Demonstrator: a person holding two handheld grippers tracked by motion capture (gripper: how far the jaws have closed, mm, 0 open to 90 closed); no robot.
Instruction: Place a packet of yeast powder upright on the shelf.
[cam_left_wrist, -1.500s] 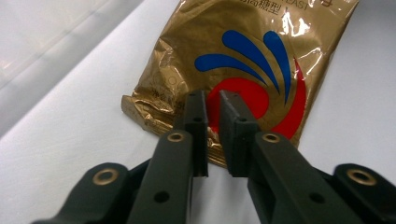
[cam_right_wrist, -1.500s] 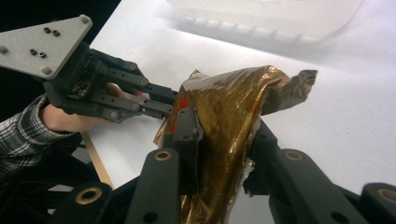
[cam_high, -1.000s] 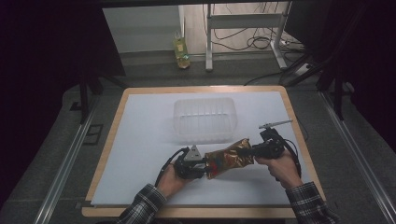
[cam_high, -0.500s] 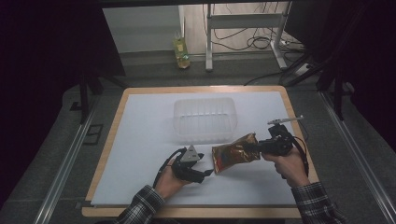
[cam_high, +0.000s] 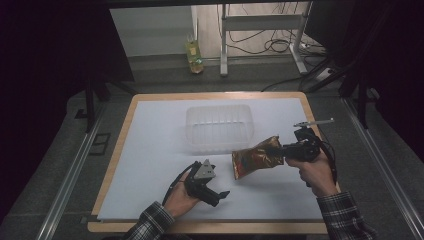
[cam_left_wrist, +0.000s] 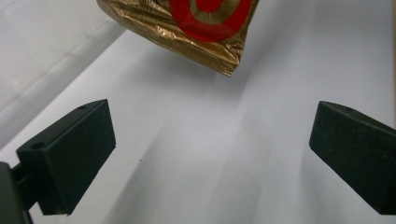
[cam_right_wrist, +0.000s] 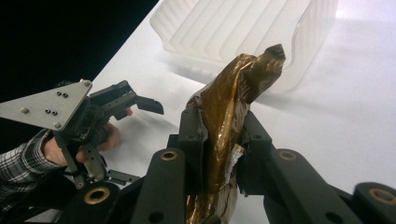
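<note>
While the white table (cam_high: 150, 150) is taking up most of the high view as the largest item, everything else is sitting on or hanging above it.

Clear plastic tub (cam_high: 218, 127): sitting just above the table's centre, toward twelve o'clock, with ribbed walls showing in the right gripper view (cam_right_wrist: 243, 32).

Golden snack bag (cam_high: 254, 161): hanging in the air at about four o'clock from the tub, near it but not touching, with its shadow falling on the table below. A red ring mark is showing on it in the left gripper view (cam_left_wrist: 187, 28).

Right gripper (cam_high: 278, 149): pointing toward nine o'clock, its jaws clamping tight on the crumpled end of the bag, as the right gripper view (cam_right_wrist: 219, 140) is showing.

Left gripper (cam_high: 220, 196): lying low at about seven o'clock from the tub, apart from the bag. Its jaws have just been opening and are standing wide, with nothing but bare table between them (cam_left_wrist: 210, 154).

Yellow bottle (cam_high: 194, 56): standing on the floor beyond the table's far edge, at twelve o'clock.
</note>
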